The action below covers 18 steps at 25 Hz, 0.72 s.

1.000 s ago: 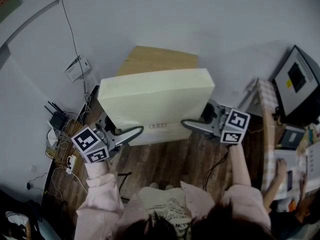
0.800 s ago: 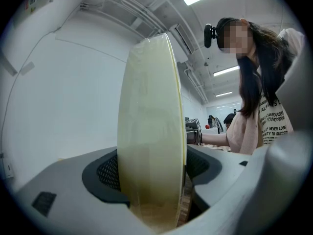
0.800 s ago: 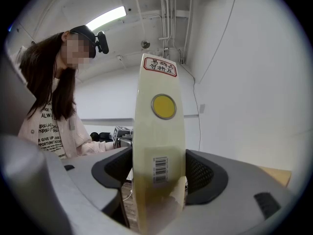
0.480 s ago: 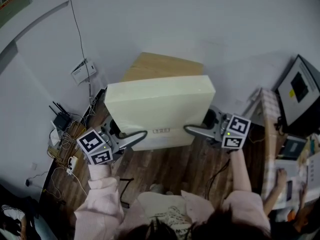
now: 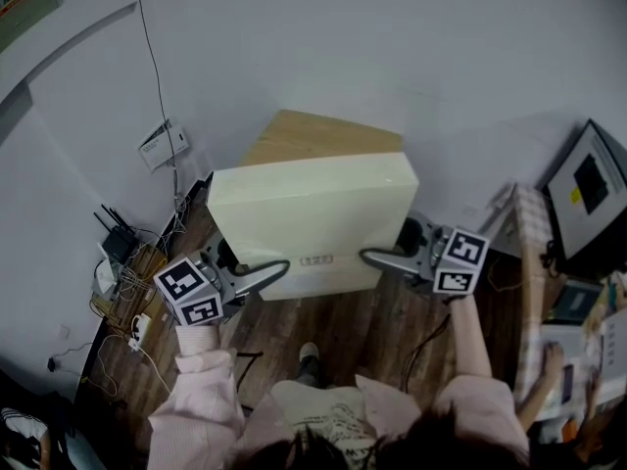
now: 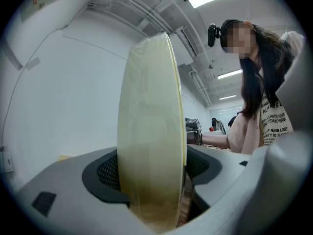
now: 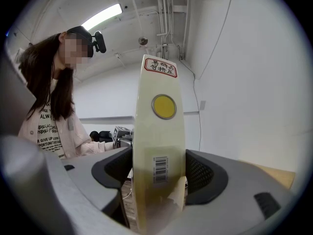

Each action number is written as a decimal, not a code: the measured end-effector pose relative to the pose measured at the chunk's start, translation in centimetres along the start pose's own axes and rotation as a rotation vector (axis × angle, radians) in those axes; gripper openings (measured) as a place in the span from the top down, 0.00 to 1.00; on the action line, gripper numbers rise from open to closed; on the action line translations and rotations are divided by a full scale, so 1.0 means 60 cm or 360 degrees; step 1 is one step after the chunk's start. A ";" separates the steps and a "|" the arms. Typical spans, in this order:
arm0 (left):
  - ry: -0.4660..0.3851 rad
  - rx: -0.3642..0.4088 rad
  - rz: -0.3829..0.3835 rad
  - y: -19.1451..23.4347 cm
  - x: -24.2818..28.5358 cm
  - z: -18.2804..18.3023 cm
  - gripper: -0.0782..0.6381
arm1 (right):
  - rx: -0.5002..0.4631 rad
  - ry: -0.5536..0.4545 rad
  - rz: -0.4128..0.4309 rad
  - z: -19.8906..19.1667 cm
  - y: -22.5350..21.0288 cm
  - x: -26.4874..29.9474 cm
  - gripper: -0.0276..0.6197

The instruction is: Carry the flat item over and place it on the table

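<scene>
While I hold it up: flat box [image 5: 313, 213] is before me, covering the near part of the wooden table [image 5: 318, 133].
Tongs: my left gripper [image 5: 257, 274] and right gripper [image 5: 384, 258] each pinch the box's near edge.
Around: router and cables [image 5: 116, 248] low at left; monitor [image 5: 588, 179] at right.
Edges: the table's far side lies close to the white wall [image 5: 392, 37].

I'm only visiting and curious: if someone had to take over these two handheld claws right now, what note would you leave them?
Left gripper: shut on the left side of the flat cream-coloured cardboard box.
Right gripper: shut on the same box's right side, below its round yellow sticker.
Box: held up between both grippers, just in front of the light wooden table.
Done: box lifted and carried to the table.
Left: lower it flat onto the tabletop, then open both grippers.
</scene>
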State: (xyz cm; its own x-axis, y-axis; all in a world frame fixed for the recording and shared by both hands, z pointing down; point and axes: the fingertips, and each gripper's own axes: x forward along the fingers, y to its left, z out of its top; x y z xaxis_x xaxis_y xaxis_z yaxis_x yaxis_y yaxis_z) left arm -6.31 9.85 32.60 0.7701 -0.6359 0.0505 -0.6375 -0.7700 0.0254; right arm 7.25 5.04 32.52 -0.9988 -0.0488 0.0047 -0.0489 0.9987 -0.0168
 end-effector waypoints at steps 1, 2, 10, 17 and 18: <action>0.0001 0.0000 0.0000 0.009 0.002 -0.001 0.39 | -0.0001 0.0002 -0.0001 -0.001 -0.008 0.005 0.46; 0.0002 0.0001 -0.0001 0.019 0.004 -0.001 0.39 | -0.0001 0.0001 -0.0003 -0.002 -0.017 0.010 0.46; 0.0006 -0.0007 -0.0007 0.102 0.011 -0.006 0.39 | 0.0008 -0.0005 -0.0011 -0.007 -0.083 0.061 0.46; 0.0007 -0.0014 -0.0031 0.150 0.018 -0.009 0.39 | 0.0020 0.0016 -0.0034 -0.011 -0.120 0.086 0.46; 0.0007 -0.0015 -0.0035 0.155 0.019 -0.010 0.39 | 0.0023 0.0017 -0.0037 -0.012 -0.123 0.089 0.46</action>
State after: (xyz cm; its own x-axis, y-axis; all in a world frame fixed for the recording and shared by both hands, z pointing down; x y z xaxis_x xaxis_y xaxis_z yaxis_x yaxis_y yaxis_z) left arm -11.37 2.02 33.48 0.7838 -0.6187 0.0541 -0.6207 -0.7832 0.0359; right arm 2.28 -2.59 33.38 -0.9973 -0.0714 0.0159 -0.0719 0.9969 -0.0311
